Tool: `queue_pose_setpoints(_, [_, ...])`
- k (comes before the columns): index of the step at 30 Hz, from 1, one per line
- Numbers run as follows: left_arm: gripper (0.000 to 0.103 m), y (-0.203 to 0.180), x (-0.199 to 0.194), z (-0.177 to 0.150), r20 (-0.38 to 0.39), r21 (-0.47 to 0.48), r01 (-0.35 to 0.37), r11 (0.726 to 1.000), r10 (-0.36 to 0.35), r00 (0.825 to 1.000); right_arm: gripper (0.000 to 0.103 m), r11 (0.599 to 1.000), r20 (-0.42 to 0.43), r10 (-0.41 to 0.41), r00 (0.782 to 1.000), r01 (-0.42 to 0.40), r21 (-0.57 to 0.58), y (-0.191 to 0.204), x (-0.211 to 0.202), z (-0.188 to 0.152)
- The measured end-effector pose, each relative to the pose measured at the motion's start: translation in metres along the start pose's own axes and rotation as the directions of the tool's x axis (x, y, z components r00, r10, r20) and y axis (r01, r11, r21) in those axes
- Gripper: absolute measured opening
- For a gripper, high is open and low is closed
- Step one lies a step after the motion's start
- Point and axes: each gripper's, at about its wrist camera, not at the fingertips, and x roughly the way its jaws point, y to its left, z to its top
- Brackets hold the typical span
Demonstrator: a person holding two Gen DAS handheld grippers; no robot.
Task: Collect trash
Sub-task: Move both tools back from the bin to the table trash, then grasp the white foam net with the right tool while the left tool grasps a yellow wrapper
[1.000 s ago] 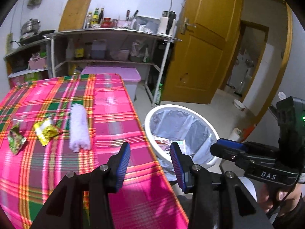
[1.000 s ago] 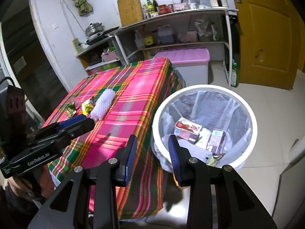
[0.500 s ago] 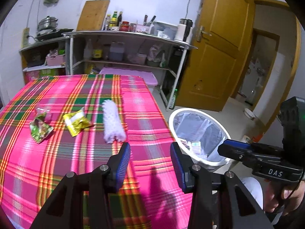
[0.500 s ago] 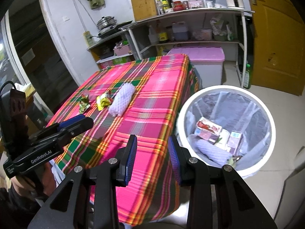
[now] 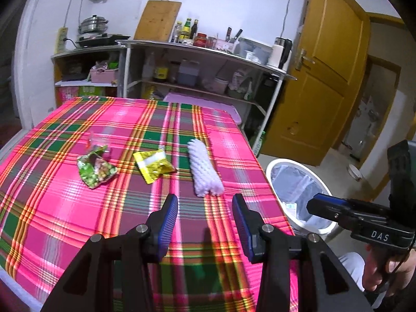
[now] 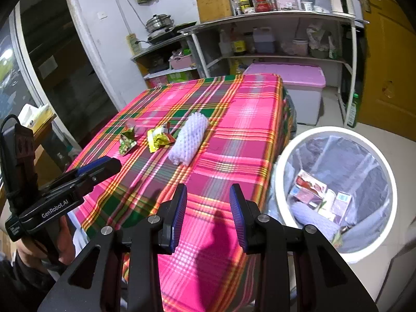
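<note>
We see three pieces of trash lying in a loose row on the pink plaid tablecloth [image 5: 65, 208], and a white bin [image 6: 335, 197] standing on the floor just past the table's right edge.

The white foam net sleeve [image 5: 205, 173] is the longest piece. Its long axis runs away from us toward the shelves [image 5: 202, 78], with the near end a little closer to the bin side. It looks like a soft, ribbed tube, pale and slightly lilac, open-meshed. In the right wrist view the same sleeve [image 6: 188, 141] lies on a diagonal, far end up and to the right.

Left of it lies the yellow wrapper [image 5: 153, 165], flat and crinkled, with a pale band across it, its length slanting toward the sleeve. Further left sits the green wrapper [image 5: 96, 167], crumpled and glossy, with a scrap of clear plastic [image 5: 100, 139] just behind it.

The bin is lined with a clear bag and already holds cartons and another foam piece.

We hold the left gripper [image 5: 205, 218] above the near part of the cloth, its blue-padded fingers apart and empty, the sleeve's near end just ahead between them. The right gripper [image 6: 208, 213] hovers over the table's near corner beside the bin, fingers likewise spread, gripping nothing.
</note>
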Motion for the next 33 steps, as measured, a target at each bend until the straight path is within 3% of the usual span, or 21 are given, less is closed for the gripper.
queue_pose_setpoints(11, [0.043,0.032,0.003,0.004,0.004,-0.044,-0.045,0.998,0.045,0.999,0.035,0.999,-0.04,0.024,0.999,-0.025,-0.024,0.02,0.034,0.015])
queue_pose_setpoints(15, [0.043,0.05,0.004,0.005,0.007,-0.068,-0.069,0.995,0.07,0.998,0.048,0.999,-0.057,0.032,0.998,-0.033,-0.019,0.023,0.048,0.02])
queue_pose_setpoints(22, [0.043,0.083,0.005,0.011,0.006,-0.111,-0.125,0.986,0.127,0.992,0.049,0.999,-0.079,0.037,0.996,-0.039,-0.025,0.032,0.075,0.031])
queue_pose_setpoints(33, [0.048,0.092,0.034,0.023,-0.027,-0.107,-0.1,0.989,0.097,0.995,0.049,1.0,-0.115,0.004,0.993,-0.007,-0.023,0.033,0.12,0.046])
